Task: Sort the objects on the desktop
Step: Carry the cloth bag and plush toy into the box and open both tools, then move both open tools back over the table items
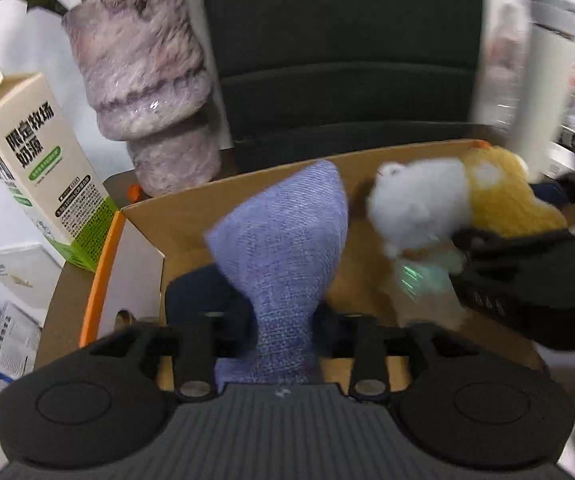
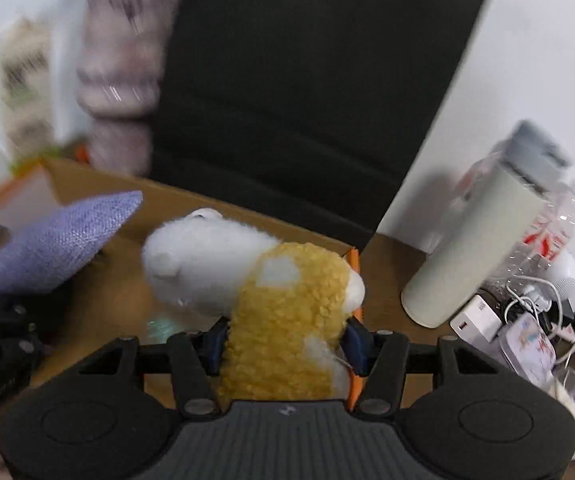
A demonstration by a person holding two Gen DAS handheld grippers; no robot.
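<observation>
Over the cardboard box (image 1: 175, 216), the left hand-held gripper (image 1: 283, 344) carries the purple cloth (image 1: 283, 240), its grip unclear; the right hand-held gripper (image 2: 283, 344) clamps the plush toy (image 2: 283, 320). Lower both well inside before releasing.

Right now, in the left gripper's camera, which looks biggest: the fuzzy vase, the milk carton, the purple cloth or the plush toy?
Largest to smallest, as seen:
1. Fuzzy vase
2. Purple cloth, enlarged by nearness
3. Milk carton and plush toy, too alike to rank
</observation>
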